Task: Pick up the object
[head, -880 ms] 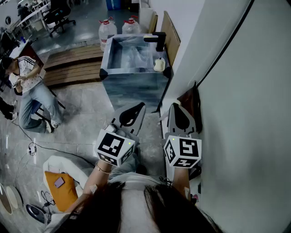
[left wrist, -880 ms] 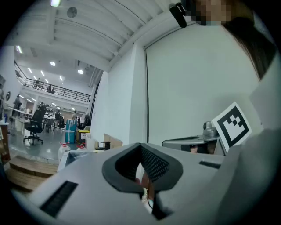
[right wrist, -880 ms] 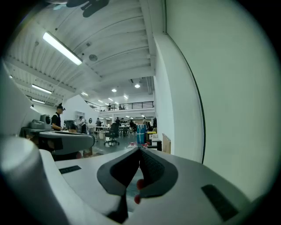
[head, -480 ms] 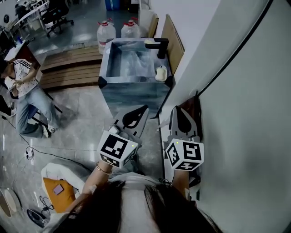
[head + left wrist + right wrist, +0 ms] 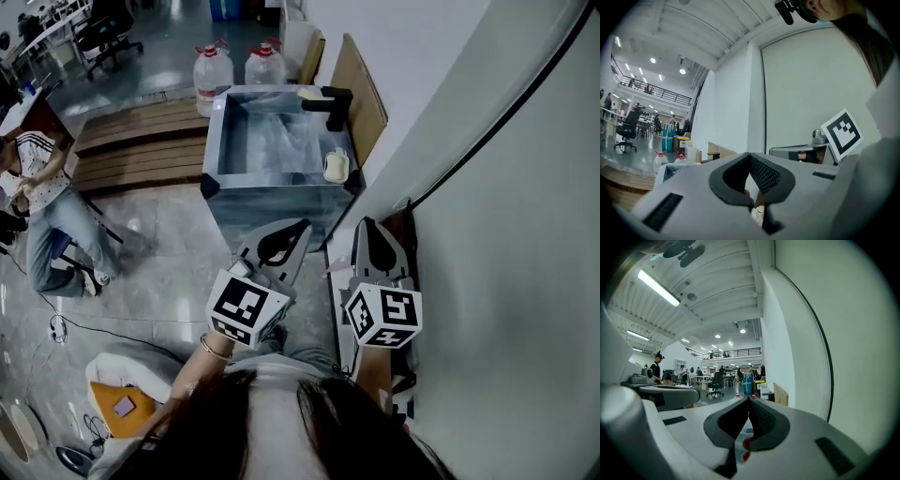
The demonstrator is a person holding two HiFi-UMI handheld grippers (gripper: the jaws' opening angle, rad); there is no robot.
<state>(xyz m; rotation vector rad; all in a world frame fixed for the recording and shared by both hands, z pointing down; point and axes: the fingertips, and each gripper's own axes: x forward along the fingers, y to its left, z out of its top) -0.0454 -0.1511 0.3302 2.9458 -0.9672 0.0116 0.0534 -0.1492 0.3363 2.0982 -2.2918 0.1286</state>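
A steel basin (image 5: 217,150) with a black tap (image 5: 334,99) stands ahead of me. On its right rim sits a small cream object (image 5: 335,166), which also shows low between the jaws in the left gripper view (image 5: 758,213). My left gripper (image 5: 301,226) is shut and empty, held in the air short of the basin's near wall. To its right, beside the wall, my right gripper (image 5: 367,223) is also shut on nothing. Each gripper view shows its own jaw tips closed together, left gripper (image 5: 750,155) and right gripper (image 5: 750,399).
Two water bottles (image 5: 208,71) with red caps stand behind the basin, next to wooden boards (image 5: 352,80) leaning on the wall. A wooden platform (image 5: 131,141) lies to the left. A person (image 5: 42,192) sits at far left. A white wall (image 5: 506,234) runs close along my right.
The basin has slid lower and nearer in the head view, with the seated person shifting toward the left edge. Both grippers stay shut and keep their places.
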